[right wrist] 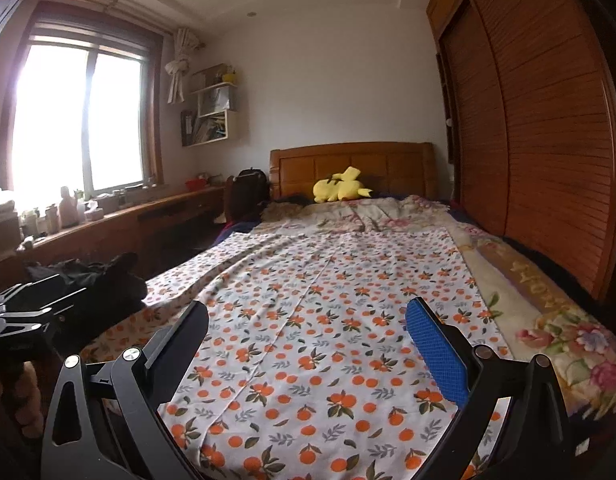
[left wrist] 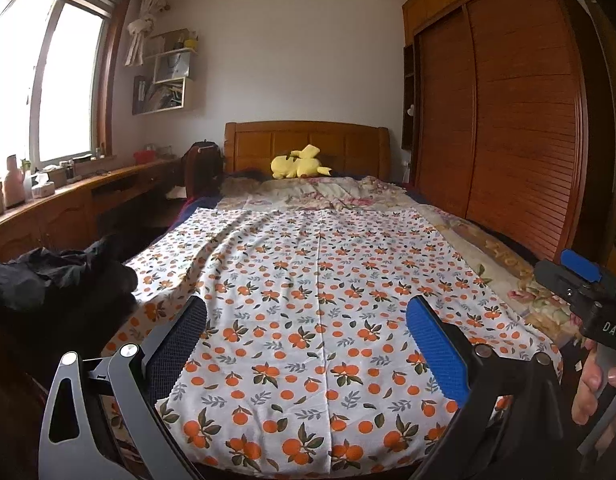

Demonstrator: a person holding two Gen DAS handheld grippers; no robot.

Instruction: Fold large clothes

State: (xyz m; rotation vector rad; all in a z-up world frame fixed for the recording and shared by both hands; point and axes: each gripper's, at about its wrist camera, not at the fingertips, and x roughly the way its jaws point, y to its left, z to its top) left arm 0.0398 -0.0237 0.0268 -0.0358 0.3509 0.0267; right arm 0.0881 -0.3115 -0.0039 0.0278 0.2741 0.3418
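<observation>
A large white cloth with an orange-fruit print (left wrist: 320, 300) lies spread flat over the bed, with a centre crease running toward the headboard; it also shows in the right wrist view (right wrist: 328, 320). My left gripper (left wrist: 308, 320) is open and empty above the cloth's near end. My right gripper (right wrist: 308, 320) is open and empty above the same end, further right; it shows at the right edge of the left wrist view (left wrist: 588, 284). The left gripper's body shows at the left edge of the right wrist view (right wrist: 23, 320).
A dark garment heap (left wrist: 55, 280) lies at the bed's left side. A floral quilt (left wrist: 316, 194) and a yellow plush toy (left wrist: 297, 164) lie by the wooden headboard (left wrist: 308, 140). A wardrobe (left wrist: 508, 120) stands right, a cluttered desk (left wrist: 67, 192) left under the window.
</observation>
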